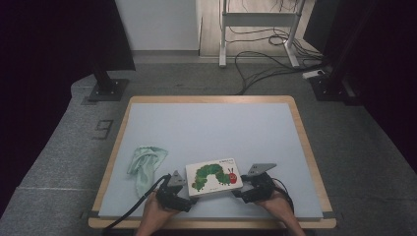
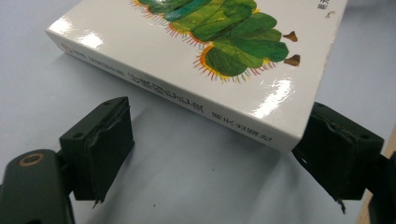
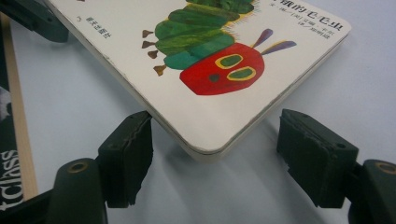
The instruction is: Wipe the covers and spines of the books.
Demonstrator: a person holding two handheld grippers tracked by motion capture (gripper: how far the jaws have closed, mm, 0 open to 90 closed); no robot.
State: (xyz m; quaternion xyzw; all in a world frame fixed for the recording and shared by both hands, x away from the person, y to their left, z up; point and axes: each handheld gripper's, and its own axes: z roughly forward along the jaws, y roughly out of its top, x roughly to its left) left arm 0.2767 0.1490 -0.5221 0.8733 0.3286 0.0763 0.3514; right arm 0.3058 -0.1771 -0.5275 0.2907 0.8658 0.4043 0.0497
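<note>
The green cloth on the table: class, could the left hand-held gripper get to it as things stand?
Probably yes. The green cloth lies just beyond the left hand-held gripper, on bare table, with nothing between them. Its jaws stand open at the book's corner, so it looks free to leave.

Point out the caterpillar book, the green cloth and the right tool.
caterpillar book (image 1: 214,178), high view, middle of the front cover.
green cloth (image 1: 144,164), high view, middle of the crumpled fabric.
right tool (image 3: 212,156), right gripper view, midway between its two black fingertips.
</note>
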